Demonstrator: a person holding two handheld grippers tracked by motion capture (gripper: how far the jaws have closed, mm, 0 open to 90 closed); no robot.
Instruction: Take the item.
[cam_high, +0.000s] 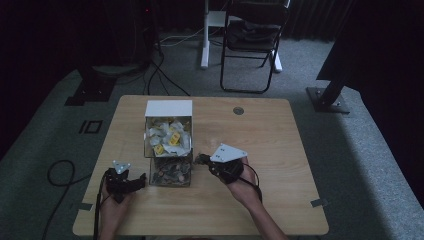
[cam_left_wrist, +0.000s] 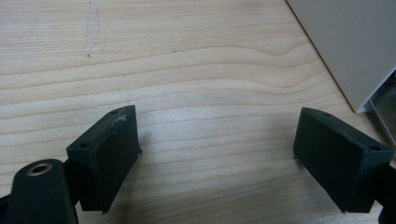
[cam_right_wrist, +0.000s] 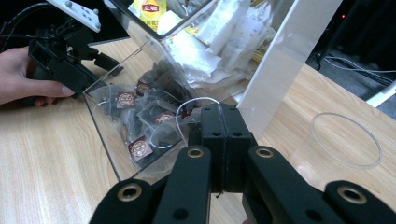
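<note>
A clear two-tier box (cam_high: 168, 150) with a white back stands mid-table. Its upper bin holds yellow-tagged tea bags (cam_high: 167, 136), its lower bin dark tea bags (cam_right_wrist: 140, 116) with brown tags. My right gripper (cam_right_wrist: 223, 116) is at the lower bin's open right side (cam_high: 201, 160), jaws pressed together. A white string (cam_right_wrist: 196, 100) loops out from between the tips to a dark tea bag (cam_right_wrist: 163, 134) at the bin's mouth. My left gripper (cam_left_wrist: 217, 119) rests open over bare wood left of the box (cam_high: 140, 181), nothing between its pads.
A clear plastic cup (cam_right_wrist: 345, 140) stands on the table beside the box's white back panel (cam_right_wrist: 285, 60). The box's white corner (cam_left_wrist: 348, 46) lies just beyond the left gripper. A folding chair (cam_high: 250, 40) and cables sit on the floor behind the table.
</note>
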